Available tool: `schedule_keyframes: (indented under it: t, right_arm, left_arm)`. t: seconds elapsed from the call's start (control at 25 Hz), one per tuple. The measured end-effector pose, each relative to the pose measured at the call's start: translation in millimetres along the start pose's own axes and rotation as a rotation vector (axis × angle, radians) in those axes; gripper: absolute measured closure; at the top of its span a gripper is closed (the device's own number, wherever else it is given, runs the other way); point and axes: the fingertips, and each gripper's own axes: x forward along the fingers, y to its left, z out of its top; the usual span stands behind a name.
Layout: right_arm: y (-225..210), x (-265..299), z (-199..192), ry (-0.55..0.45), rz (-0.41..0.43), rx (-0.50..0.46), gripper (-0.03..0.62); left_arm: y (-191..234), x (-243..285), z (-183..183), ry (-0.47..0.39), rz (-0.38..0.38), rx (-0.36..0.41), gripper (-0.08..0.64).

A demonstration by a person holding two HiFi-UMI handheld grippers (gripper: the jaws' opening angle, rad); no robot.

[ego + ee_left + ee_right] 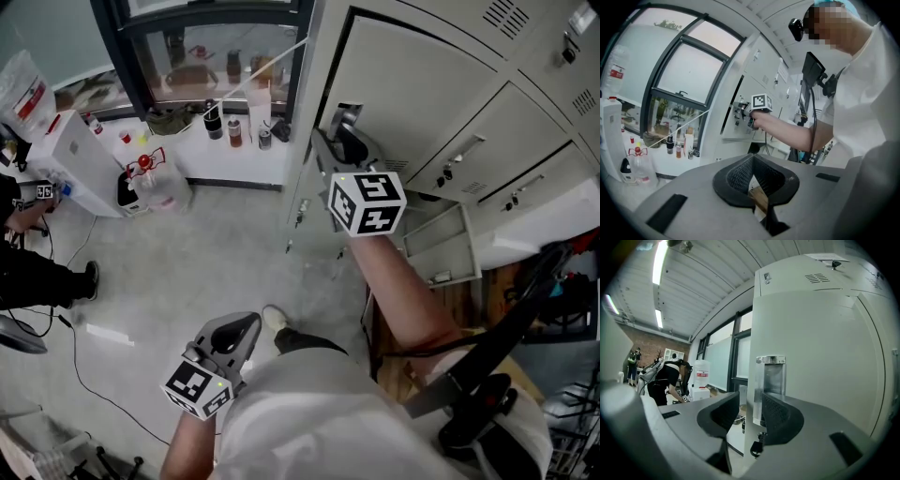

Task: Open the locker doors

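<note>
Right tongs gape around the edge of the flat grey metal door, by its shiny handle; left tongs pinched together, empty.

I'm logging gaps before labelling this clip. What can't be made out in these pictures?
Right gripper view: the handle's lower end, behind the right gripper's jaw.
Head view: what lies behind the door.
Head view: the bottles' labels, too small.
</note>
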Motion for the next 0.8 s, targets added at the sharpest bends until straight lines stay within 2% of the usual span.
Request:
schedule_keyframes:
  t: [0.64,0.8]
  right_arm:
    - [8.7,-115.1,-6.1,-0.025,-0.006,0.004,0.479]
    - [3.5,-138.4,-8.6,-0.021,0.025,0.009,0.479]
  left_arm:
    - [-69.4,-11.3,-28.8,0.023,-0.088,0.044,0.549]
    - [-90.0,-12.5,-34.0,0.024,-0.114,0.06,0.549]
